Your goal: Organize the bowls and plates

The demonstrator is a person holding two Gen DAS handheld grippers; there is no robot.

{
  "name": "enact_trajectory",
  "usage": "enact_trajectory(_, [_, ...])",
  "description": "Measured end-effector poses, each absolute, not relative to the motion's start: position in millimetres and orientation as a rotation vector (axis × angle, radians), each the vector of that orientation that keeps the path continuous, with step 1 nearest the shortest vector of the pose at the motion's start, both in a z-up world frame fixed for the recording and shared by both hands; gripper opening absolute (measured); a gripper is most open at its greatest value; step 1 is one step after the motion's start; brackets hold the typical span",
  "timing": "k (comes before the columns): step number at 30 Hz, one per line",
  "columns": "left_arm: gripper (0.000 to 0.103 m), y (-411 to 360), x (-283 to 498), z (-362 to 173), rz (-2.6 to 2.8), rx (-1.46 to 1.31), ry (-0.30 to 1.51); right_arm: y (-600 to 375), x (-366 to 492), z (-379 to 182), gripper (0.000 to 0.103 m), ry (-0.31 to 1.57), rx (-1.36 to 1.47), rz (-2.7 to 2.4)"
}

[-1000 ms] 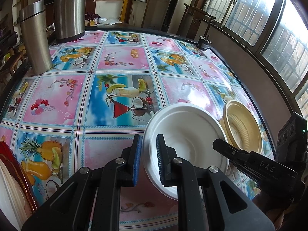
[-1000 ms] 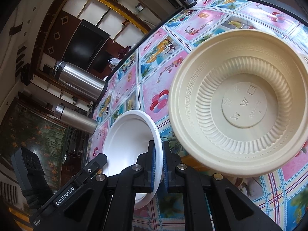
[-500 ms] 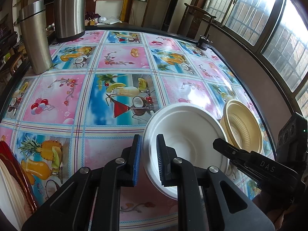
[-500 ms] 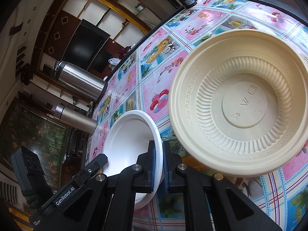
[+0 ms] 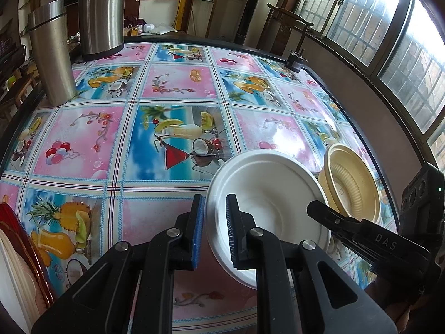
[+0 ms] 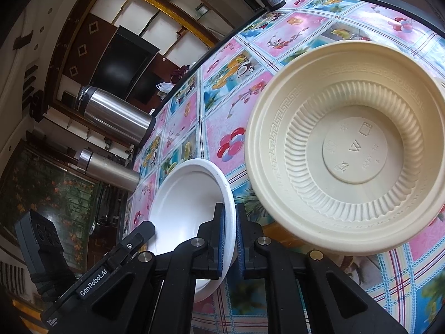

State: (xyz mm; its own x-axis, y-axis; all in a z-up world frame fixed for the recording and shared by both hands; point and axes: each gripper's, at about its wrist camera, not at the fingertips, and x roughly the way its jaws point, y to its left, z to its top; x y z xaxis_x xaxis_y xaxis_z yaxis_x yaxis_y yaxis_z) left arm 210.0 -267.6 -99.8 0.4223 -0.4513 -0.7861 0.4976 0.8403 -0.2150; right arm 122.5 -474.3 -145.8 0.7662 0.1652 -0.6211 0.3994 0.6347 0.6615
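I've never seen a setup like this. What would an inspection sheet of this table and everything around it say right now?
Surface: table under a glossy fruit-and-drink patterned tablecloth.
Job's things: white round plastic bowl held tilted by its rim from two sides; cream ribbed plastic bowl beside it; red-edged dishes at the near left edge.
Clutter: two tall stainless steel flasks at the far left; small black object at the far edge.
Grippers: left gripper straddles the white bowl's rim with a gap showing; right gripper is clamped on the opposite rim.
Cables: nothing seen.
Surroundings: barred windows, wooden chair, shelves.
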Motion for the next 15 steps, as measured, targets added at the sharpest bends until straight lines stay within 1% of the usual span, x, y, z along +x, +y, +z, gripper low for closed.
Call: enact_trajectory(15, [0.013,-267.1,209.9,-99.7,-0.591,0.052,0.968,-474.0,123.5,-146.5,0.010,0.710,0.890,-0.150])
